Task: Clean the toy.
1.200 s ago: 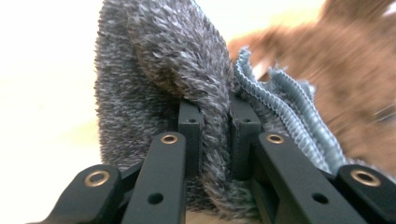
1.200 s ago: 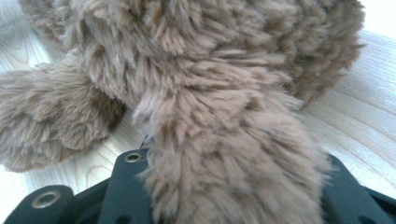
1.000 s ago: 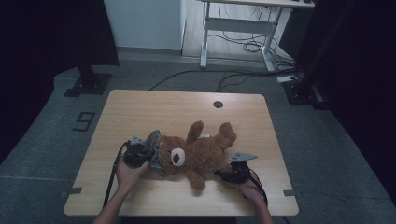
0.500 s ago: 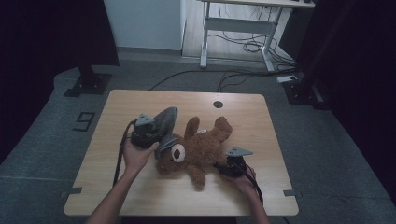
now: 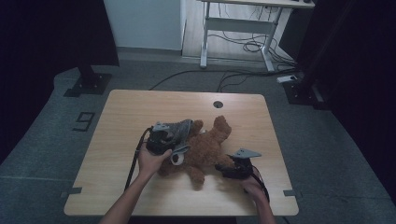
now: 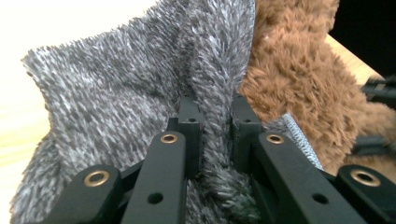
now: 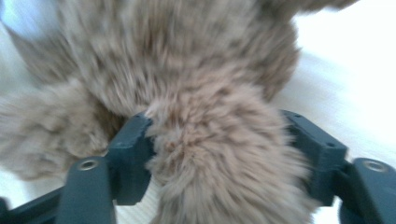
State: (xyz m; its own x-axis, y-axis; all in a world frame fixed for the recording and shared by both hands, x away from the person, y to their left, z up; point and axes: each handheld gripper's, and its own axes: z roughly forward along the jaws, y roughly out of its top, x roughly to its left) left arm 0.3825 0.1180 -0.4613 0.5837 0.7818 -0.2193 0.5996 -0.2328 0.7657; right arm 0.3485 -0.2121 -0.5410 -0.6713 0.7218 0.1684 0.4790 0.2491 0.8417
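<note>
A brown teddy bear lies on the wooden table. My left gripper is shut on a fold of grey fuzzy cloth, held raised over the bear's head end. In the left gripper view the cloth is pinched between the jaws of the left gripper, with the bear's fur just right of it. My right gripper sits low at the bear's near side. Its jaws have just been opening, and in the right gripper view they stand wide around a furry limb.
A round cable hole sits near the table's far edge. Dark stands and a white desk frame with cables are on the floor beyond. Bare tabletop lies to the left and at the far side.
My left hand has carried the grey cloth up, away and to the right, over the bear. My right hand has stayed at the bear's near side.
</note>
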